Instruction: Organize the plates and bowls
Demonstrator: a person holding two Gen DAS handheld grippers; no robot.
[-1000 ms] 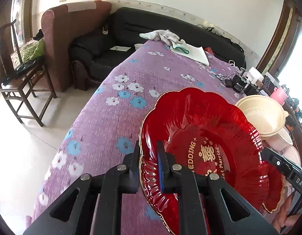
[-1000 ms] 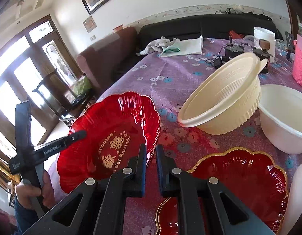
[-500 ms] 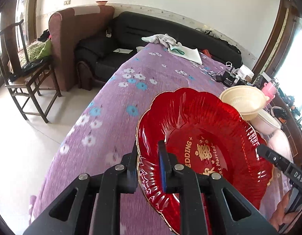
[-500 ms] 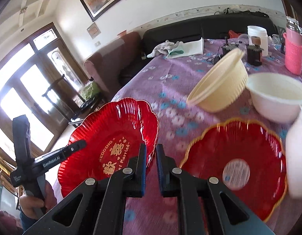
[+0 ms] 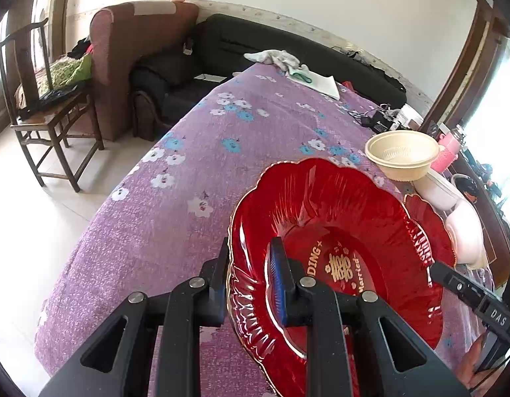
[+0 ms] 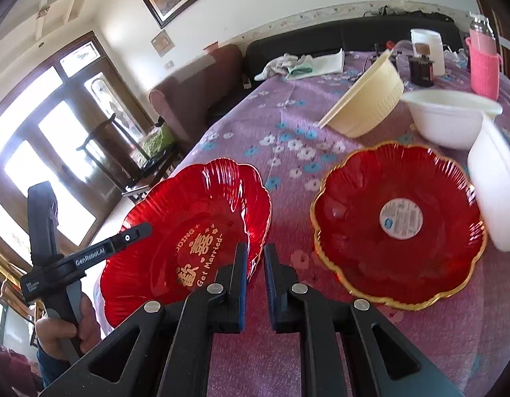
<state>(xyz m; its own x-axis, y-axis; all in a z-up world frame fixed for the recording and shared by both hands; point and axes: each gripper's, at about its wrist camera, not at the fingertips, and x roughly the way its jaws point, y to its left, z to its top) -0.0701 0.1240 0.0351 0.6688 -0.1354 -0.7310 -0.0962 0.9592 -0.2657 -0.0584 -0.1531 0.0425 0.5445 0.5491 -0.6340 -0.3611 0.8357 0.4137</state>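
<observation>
My left gripper (image 5: 250,248) grips the near rim of a red scalloped plate with gold wedding lettering (image 5: 337,218), one finger under the rim and one inside. Its jaws are opening, and the plate still hangs tilted between them above the table's near end. In the right wrist view this plate (image 6: 195,211) sits at lower left. My right gripper (image 6: 255,254) is shut with nothing in it, low over the cloth between the two plates. A second red plate with a gold rim and round sticker (image 6: 370,238) lies flat. Behind it a cream bowl (image 6: 367,99) leans on a white bowl (image 6: 450,119).
A purple flowered cloth (image 5: 188,165) covers the table. Another white bowl (image 6: 496,192) stands at the right edge. A pink bottle (image 6: 484,66), a white cup (image 6: 426,46), black gadgets (image 6: 420,69) and a cloth with paper (image 6: 304,63) crowd the far end. A wooden chair (image 5: 40,99) stands left of the table.
Both grippers drew back toward the table's near end, so the bowls look smaller and farther. The wedding plate came along in the left gripper. The gold-rimmed plate now shows whole.
</observation>
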